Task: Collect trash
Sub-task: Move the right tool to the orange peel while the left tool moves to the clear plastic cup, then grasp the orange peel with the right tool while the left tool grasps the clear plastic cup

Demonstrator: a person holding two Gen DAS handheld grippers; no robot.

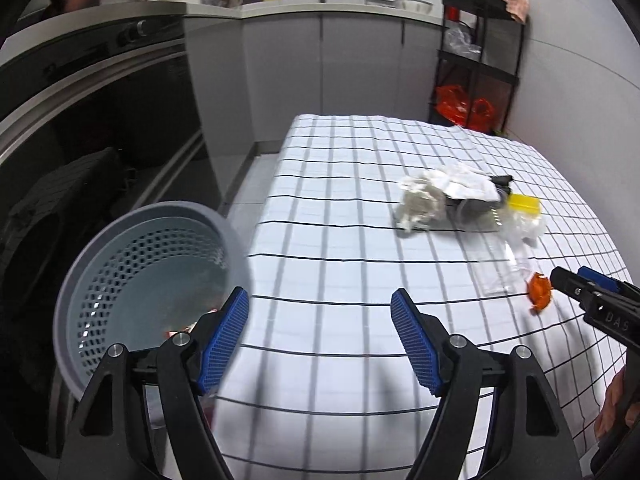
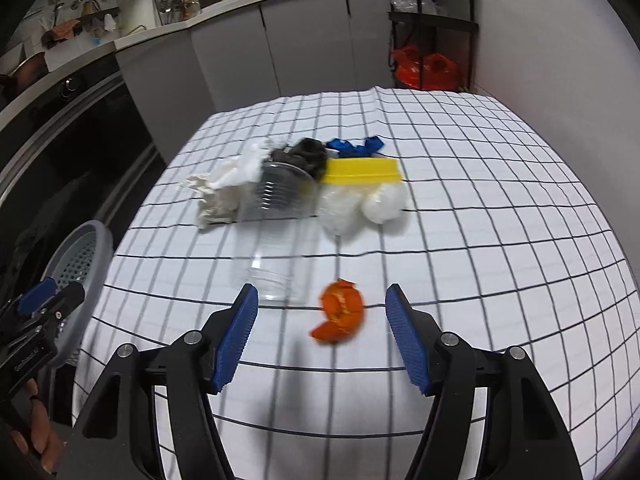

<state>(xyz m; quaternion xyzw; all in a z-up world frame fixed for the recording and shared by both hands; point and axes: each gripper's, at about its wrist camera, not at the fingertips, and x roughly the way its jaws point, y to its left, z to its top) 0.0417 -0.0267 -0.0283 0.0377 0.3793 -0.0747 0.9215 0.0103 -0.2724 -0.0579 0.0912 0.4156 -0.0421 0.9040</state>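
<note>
A pile of trash (image 1: 452, 196) lies on the checked tablecloth (image 1: 340, 240): crumpled white paper (image 2: 224, 192), a clear cup (image 2: 282, 192), a yellow-topped plastic bag (image 2: 360, 174), and blue (image 2: 354, 146) and black scraps (image 2: 308, 152). Nearer lie a second clear cup (image 2: 276, 276) and an orange peel (image 2: 340, 312). My right gripper (image 2: 322, 300) is open, the peel lying between and just beyond its blue pads without touching them. My left gripper (image 1: 320, 320) is open and empty, over the table's left edge beside the grey perforated basket (image 1: 80, 280).
The basket stands off the table's left side, in front of a dark oven (image 1: 100, 92). A black shelf rack (image 1: 480, 60) with red bags (image 1: 460, 106) stands behind the table by the right wall. Grey cabinets (image 1: 320, 60) line the back.
</note>
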